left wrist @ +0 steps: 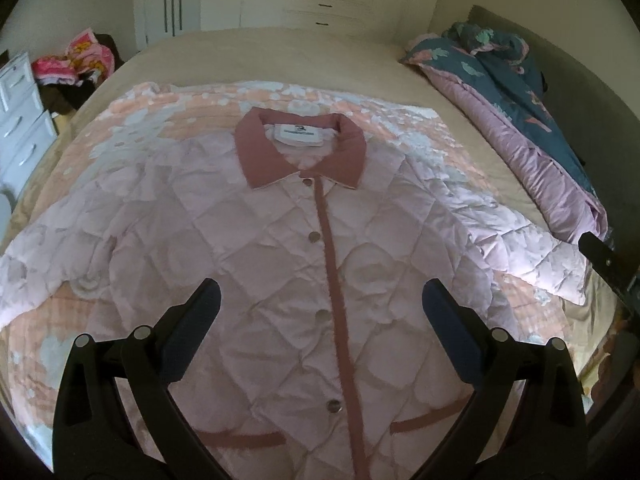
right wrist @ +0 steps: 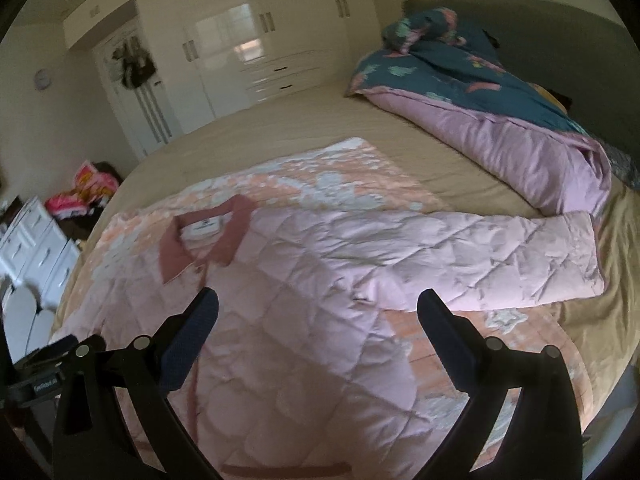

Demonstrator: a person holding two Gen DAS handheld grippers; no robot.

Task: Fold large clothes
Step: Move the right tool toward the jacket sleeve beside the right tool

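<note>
A pale pink quilted jacket (left wrist: 280, 248) lies face up and buttoned on a peach floral blanket (left wrist: 168, 104) on the bed, with both sleeves spread out sideways. Its darker pink collar (left wrist: 300, 148) points away from me. My left gripper (left wrist: 320, 300) is open and empty, hovering above the jacket's front placket. In the right wrist view the jacket (right wrist: 304, 288) lies below my right gripper (right wrist: 318, 308), which is open and empty over the jacket's right chest. The right sleeve (right wrist: 520, 256) stretches out to the right. The right gripper's edge shows in the left wrist view (left wrist: 608, 260).
A rolled teal and lilac duvet (right wrist: 500, 120) lies along the dark headboard (right wrist: 560, 52) at the right. White wardrobes (right wrist: 240, 60) stand beyond the bed. A white drawer unit (left wrist: 20, 120) and a pile of pink clothes (left wrist: 76, 60) are at the left.
</note>
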